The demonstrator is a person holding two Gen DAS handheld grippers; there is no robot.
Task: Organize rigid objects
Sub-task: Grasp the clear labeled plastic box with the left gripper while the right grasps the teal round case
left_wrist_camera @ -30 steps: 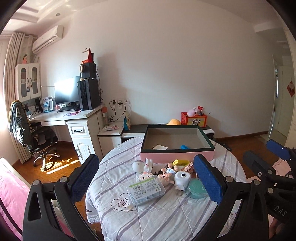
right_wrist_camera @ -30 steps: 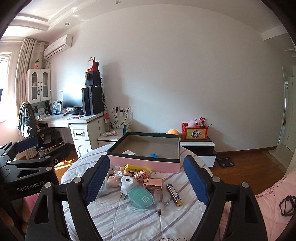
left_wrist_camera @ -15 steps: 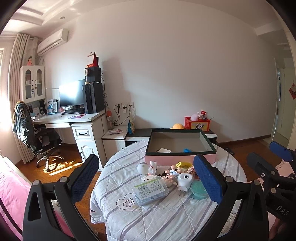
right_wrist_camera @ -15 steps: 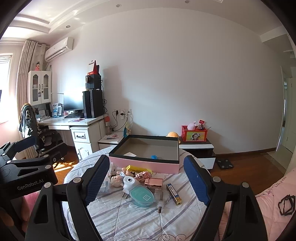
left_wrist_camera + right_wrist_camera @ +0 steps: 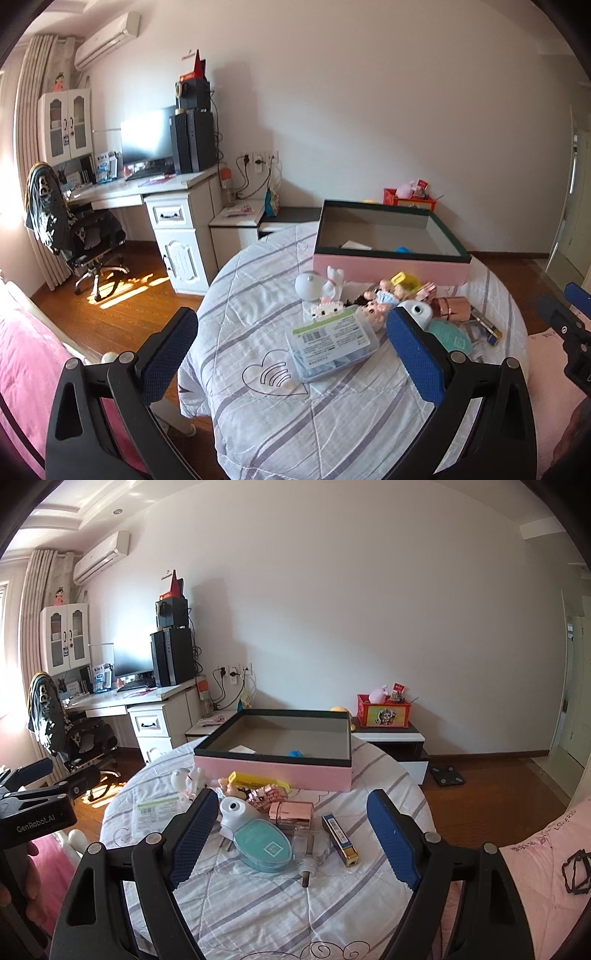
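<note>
A round table [image 5: 258, 406] with a striped cloth carries a heap of small objects in front of a pink box [image 5: 388, 264] with a dark rim. In the left wrist view I see a clear lidded case [image 5: 332, 341], a white bunny figure [image 5: 334, 282] and a small doll [image 5: 376, 304]. The right wrist view shows a teal oval case [image 5: 264, 845], a rose-gold case [image 5: 291, 812], a dark tube with a gold end [image 5: 340, 834] and a white plug-in device [image 5: 234, 810]. My left gripper [image 5: 291, 354] hangs open above the near table edge. My right gripper [image 5: 291, 840] is open too, above the teal case, touching nothing.
The pink box [image 5: 273, 766] holds a white card and a small blue item. A desk [image 5: 147, 192] with monitor and an office chair [image 5: 74, 232] stand at the left. A low cabinet with a red box [image 5: 382, 710] is behind. Pink bedding [image 5: 535, 886] lies at the right.
Both grippers have come down and closer to the table, so the objects look larger and lower in view. Their jaws stay as wide as before.
</note>
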